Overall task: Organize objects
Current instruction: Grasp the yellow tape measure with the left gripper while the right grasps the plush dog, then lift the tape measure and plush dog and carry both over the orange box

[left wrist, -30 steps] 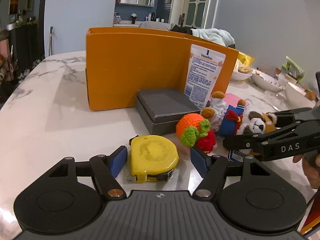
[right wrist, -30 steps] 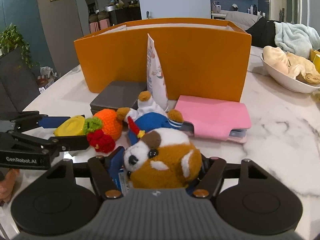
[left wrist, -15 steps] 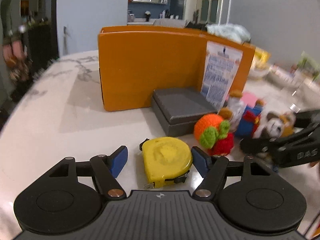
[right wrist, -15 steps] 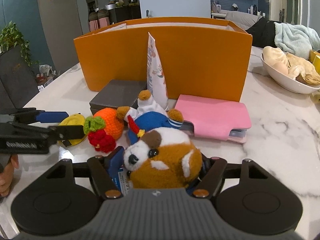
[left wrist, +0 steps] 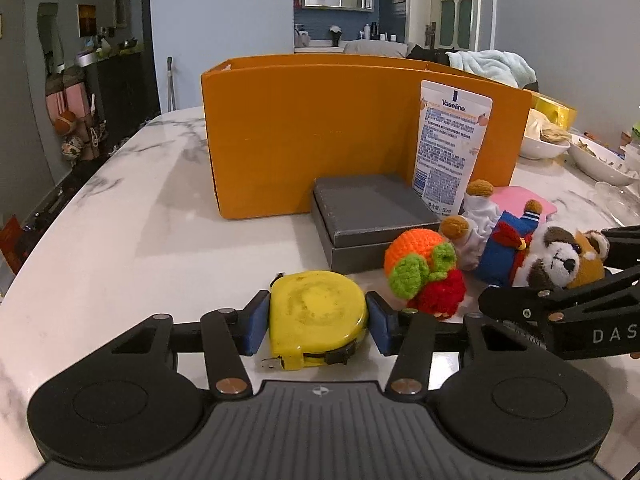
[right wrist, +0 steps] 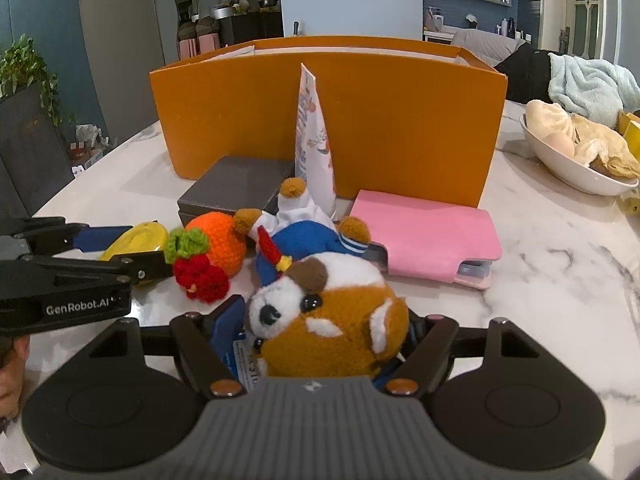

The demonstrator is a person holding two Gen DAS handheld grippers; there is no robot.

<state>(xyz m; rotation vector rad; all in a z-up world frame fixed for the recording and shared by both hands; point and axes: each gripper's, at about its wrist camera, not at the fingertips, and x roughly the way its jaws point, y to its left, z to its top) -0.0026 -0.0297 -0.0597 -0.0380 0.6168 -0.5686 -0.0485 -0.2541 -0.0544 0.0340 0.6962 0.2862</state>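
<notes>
My left gripper (left wrist: 317,320) is shut on a yellow tape measure (left wrist: 316,314), its blue pads against both sides, on the marble table. It also shows in the right wrist view (right wrist: 138,236). My right gripper (right wrist: 324,332) is shut on a brown and white plush animal (right wrist: 332,320), also seen in the left wrist view (left wrist: 560,258). A crocheted orange and red fruit (left wrist: 424,270), a blue and white doll (left wrist: 494,236), a grey box (left wrist: 372,210), a Vaseline tube (left wrist: 450,140) and a pink case (right wrist: 424,236) lie before a tall orange box (left wrist: 320,136).
A white bowl of bread (right wrist: 576,148) stands at the right. More bowls (left wrist: 600,160) sit at the far right in the left wrist view. The marble table (left wrist: 120,240) stretches bare to the left, with its edge at the far left.
My left gripper has closed its pads onto the yellow tape measure, which was between open fingers before. My right gripper stays shut on the plush animal.
</notes>
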